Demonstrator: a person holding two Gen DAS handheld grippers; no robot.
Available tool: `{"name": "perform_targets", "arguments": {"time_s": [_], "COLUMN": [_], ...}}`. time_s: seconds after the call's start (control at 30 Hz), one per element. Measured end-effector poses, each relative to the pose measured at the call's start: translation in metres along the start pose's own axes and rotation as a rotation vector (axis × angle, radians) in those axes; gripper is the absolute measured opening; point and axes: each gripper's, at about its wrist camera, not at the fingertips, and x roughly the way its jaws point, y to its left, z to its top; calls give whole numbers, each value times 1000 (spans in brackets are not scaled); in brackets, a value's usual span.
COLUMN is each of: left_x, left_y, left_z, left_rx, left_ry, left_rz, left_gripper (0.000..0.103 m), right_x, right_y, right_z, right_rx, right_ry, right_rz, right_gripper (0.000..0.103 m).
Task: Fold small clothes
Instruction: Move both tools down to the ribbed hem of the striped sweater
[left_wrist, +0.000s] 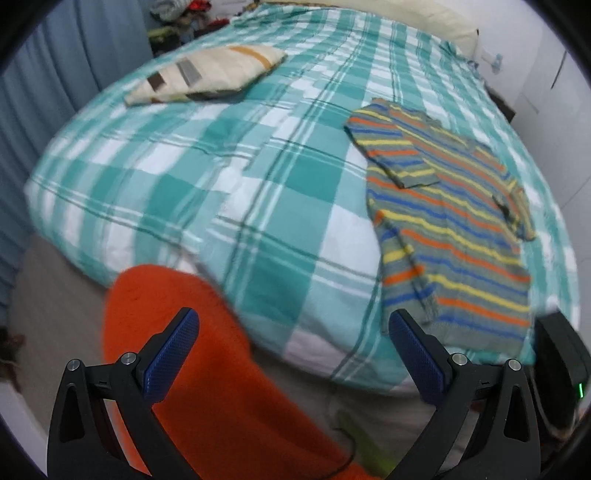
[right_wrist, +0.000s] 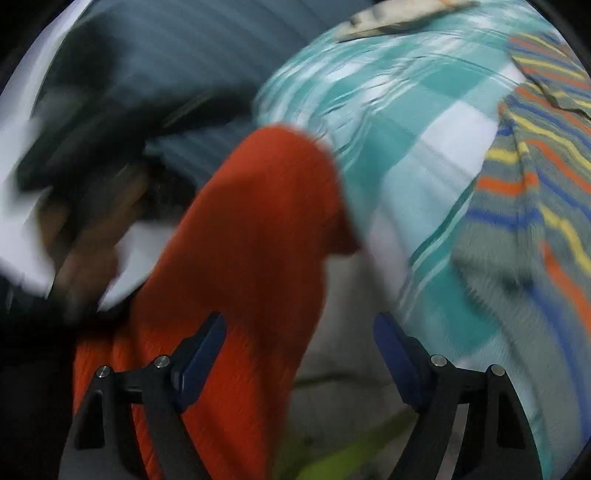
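Checked bedding covers the bed (left_wrist: 229, 192); the striped shirt (left_wrist: 454, 229) lies flat near its right edge. Both my claws, left claw (left_wrist: 291, 354) and right claw (right_wrist: 299, 354), are released and grasp nothing. I judge that folding has not started; next I must reach the hem.

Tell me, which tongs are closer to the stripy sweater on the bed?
Probably the left. The left tongs hang open with one finger by the stripy sweater's hem. The right tongs, also open, sit over the orange cloth, the sweater off to their side.
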Motion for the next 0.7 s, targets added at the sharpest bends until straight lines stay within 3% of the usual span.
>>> {"name": "perform_targets", "arguments": {"time_s": [0.07,0.13,0.23,0.3,0.37,0.43,0.5,0.53,0.57,0.63,0.7], "left_x": [22,44,77,91,112,130,147,152,151,135,114], "left_y": [-7,-20,-52,-74,-102,-119,-132,-132,-126,-98,-63], "left_z": [9,17,31,40,50,52,49,44,39,32,25], "left_rx": [17,54,94,132,182,229,299,331,341,310,298], "left_ry": [29,66,132,143,134,132,140,151,166,193,184], "left_rz": [-78,-137,-245,-282,-205,-108,12,73,78,35,91], "left_gripper": [102,102,102,102,102,102,99,80,65,59,56], "right_x": [-21,-64,-140,-183,-208,-210,-209,-204,-205,-193,-190], "right_y": [-6,-32,-85,-115,-136,-142,-143,-150,-159,-167,-163], "right_z": [-20,-46,-93,-132,-164,-175,-177,-178,-178,-170,-167], "right_rx": [35,156,440,624,732,750,776,800,818,841,817], "right_ry": [-16,-107,-300,-363,-334,-333,-357,-370,-367,-348,-334], "right_rz": [-72,-188,-376,-519,-645,-645,-585,-553,-540,-528,-535], "right_gripper": [82,82,82,82,83,83,83,83,82,82,82]}}
